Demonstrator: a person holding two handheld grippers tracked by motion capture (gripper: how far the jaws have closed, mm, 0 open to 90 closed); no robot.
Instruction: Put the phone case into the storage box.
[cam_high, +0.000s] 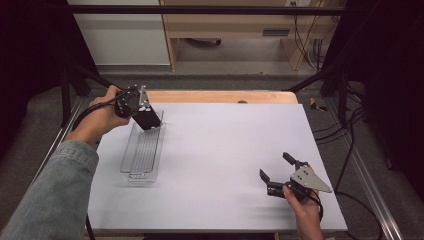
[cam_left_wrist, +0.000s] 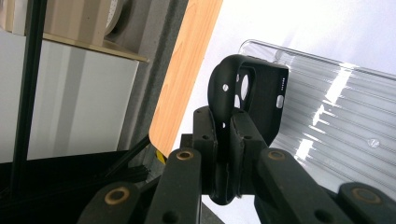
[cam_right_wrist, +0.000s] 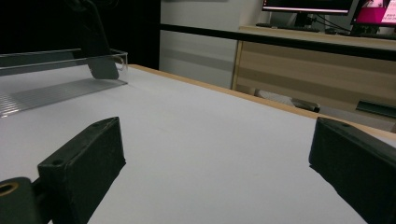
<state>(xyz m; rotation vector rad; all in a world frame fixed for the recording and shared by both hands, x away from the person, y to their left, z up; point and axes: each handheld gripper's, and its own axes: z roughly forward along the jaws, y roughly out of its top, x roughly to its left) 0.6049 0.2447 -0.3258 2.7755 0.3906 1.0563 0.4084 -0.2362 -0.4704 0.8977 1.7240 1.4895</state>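
A black phone case (cam_high: 149, 120) hangs tilted over the far end of a clear ribbed tray (cam_high: 142, 155) at the table's left. My left gripper (cam_high: 141, 114) is shut on the case's edge. In the left gripper view the jaws (cam_left_wrist: 224, 117) pinch the rim of the case (cam_left_wrist: 261, 93) by its camera cutouts, with the tray (cam_left_wrist: 336, 112) beneath. My right gripper (cam_high: 274, 165) rests open near the front right of the white table, nothing between its fingers (cam_right_wrist: 219, 154). From there the case's lower corner (cam_right_wrist: 103, 68) shows inside the tray (cam_right_wrist: 46, 93).
A white sheet (cam_high: 225, 160) covers the table, with a wooden strip (cam_high: 220, 96) along its far edge. Black frame struts (cam_high: 320, 75) and cables (cam_high: 350, 130) flank the right side. A cabinet (cam_high: 225, 30) stands beyond the table.
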